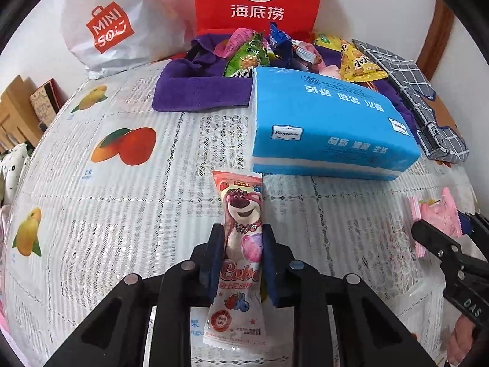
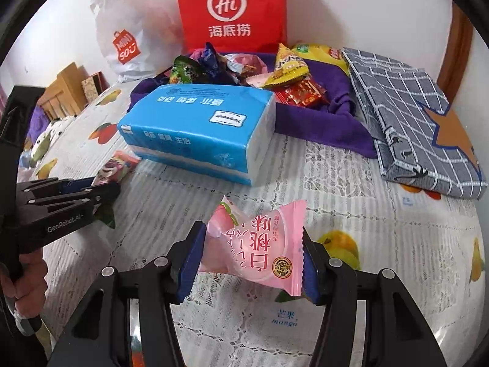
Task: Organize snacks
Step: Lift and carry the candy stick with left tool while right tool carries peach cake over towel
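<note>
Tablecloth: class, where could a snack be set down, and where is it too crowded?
Free: the tablecloth left of the blue tissue pack, toward the white shopping bag; also the strip between the tissue pack and the checked cloth. Crowded: the purple towel under the red bag, heaped with snacks.

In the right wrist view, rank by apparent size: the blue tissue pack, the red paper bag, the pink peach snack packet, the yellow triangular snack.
1. Blue tissue pack
2. Red paper bag, close behind but farther away and cropped, so unsure
3. Pink peach snack packet, enlarged by nearness
4. Yellow triangular snack
</note>
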Motion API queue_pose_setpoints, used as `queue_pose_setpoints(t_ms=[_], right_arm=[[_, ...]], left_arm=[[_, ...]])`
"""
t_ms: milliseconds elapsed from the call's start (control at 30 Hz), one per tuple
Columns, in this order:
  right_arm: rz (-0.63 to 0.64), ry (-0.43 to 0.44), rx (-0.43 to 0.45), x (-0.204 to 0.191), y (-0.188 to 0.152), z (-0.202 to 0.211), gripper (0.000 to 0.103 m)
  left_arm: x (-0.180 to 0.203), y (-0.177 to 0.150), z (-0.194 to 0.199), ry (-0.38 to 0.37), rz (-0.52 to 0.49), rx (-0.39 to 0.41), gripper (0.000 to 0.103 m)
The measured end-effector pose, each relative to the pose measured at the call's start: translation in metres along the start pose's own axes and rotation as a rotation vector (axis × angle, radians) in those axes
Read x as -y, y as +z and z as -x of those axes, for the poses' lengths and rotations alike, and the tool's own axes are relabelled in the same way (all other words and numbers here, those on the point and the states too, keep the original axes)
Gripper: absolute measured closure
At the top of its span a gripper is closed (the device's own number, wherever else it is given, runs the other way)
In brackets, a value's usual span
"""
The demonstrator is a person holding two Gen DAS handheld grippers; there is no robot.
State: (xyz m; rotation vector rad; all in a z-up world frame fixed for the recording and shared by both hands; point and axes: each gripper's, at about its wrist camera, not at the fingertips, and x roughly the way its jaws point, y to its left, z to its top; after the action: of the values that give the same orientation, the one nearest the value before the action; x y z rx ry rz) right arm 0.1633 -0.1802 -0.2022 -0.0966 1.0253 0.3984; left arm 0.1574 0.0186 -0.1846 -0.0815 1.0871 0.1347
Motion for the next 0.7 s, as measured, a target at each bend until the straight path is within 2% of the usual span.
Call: queue_pose_setpoints(t_ms=[133, 400, 567, 700], right_arm=[[-0.022, -0.044, 0.004, -0.002, -0.004, -0.005, 0.047], [-0.106, -0.093, 0.026, -0.008, -0.012, -0.010, 0.047], [-0.198, -0.096, 0.013, -0.005, -0.013, -0.003, 0.047], [-0.203, -0.115, 0.020, -0.010, -0.008, 0.010, 0.047]], left_arm=[[-0.002, -0.005, 0.002, 0.016, -0.038, 0.025, 0.080], [-0.006, -0.009, 0.004, -0.023, -0.091, 0.055, 0.080], [-0.014, -0.007, 0.007, -0.080, -0.106, 0.036, 0.082], [-0.021, -0.007, 0.016, -0.140, -0.087, 0.035, 0.082]])
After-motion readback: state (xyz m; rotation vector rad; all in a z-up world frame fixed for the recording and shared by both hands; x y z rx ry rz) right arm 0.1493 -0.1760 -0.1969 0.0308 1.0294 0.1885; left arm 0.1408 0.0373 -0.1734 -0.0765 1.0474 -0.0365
